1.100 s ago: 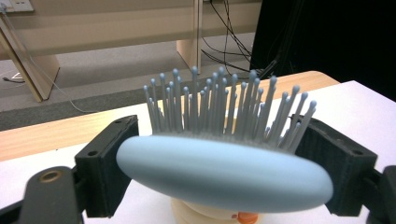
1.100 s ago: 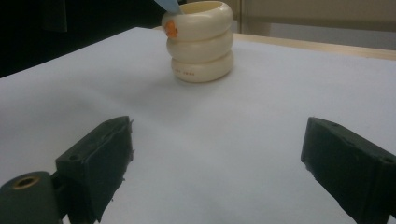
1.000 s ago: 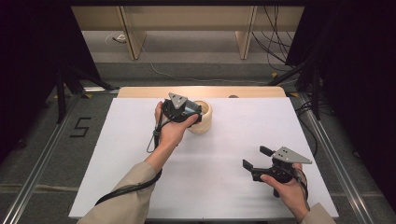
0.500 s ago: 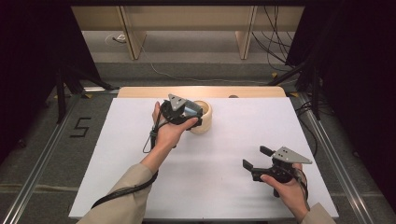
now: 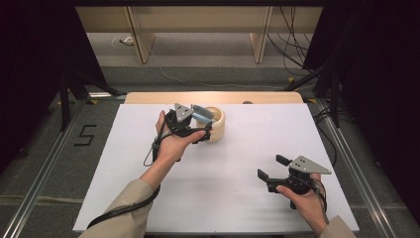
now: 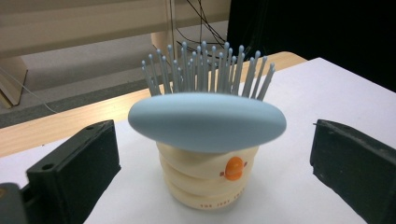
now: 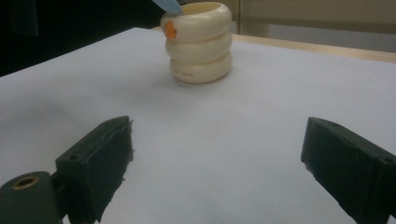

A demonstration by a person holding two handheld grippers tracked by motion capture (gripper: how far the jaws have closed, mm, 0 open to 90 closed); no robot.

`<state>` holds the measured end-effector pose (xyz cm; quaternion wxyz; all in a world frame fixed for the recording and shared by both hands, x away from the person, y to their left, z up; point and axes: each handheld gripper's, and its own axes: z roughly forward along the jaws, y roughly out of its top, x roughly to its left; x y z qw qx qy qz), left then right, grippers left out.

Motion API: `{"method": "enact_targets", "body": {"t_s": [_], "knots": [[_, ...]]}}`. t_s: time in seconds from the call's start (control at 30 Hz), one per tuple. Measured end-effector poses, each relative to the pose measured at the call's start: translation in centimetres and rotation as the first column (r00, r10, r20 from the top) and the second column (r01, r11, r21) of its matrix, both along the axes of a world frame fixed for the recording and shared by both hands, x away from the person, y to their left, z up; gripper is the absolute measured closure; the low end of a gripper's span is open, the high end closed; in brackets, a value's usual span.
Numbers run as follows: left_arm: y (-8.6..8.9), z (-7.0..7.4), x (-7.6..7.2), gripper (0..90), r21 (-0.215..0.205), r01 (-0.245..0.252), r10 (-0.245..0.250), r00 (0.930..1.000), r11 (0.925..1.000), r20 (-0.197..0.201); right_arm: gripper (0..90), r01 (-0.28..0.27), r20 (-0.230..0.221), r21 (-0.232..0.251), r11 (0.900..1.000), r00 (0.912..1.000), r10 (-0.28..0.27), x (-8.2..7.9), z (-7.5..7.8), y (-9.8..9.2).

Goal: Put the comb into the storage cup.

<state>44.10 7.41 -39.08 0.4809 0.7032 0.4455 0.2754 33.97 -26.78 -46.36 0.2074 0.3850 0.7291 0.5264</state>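
Moved: left gripper [image 5: 200, 126] jaws have just been opening; wide apart now, brush [image 6: 207, 120] between them, untouched.
Brush: rests in cream cup [image 6: 208, 177], bristles up, far side of table [image 5: 237, 183].
Right gripper [image 5: 273, 168]: jaws spread, nothing held, near edge.
Meaning: brush likely delivered; left can back off.

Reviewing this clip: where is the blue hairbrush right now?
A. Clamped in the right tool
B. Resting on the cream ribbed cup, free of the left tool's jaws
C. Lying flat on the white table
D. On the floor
B: the blue hairbrush sits atop the cream ribbed cup, and the left tool has its jaws standing wide apart on either side without touching it.
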Motion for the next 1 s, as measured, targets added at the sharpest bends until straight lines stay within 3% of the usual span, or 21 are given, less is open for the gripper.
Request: {"method": "enact_targets", "body": {"t_s": [0.3, 1.0], "knots": [[1.0, -0.1, -1.0, 0.6, 0.005, 0.019, -0.019, 0.9997, 0.9998, -0.014, 9.9, 0.003, -0.001, -0.001, 1.0, 1.0, -0.003, 0.0, 0.0, -0.1], [3.5, -1.0, -3.0, 0.6, 0.008, 0.062, -0.062, 0.998, 0.998, -0.006, 9.9, 0.009, 0.007, 0.0, 1.0, 0.9999, -0.009, 0.1, 0.1, -0.2]]}}
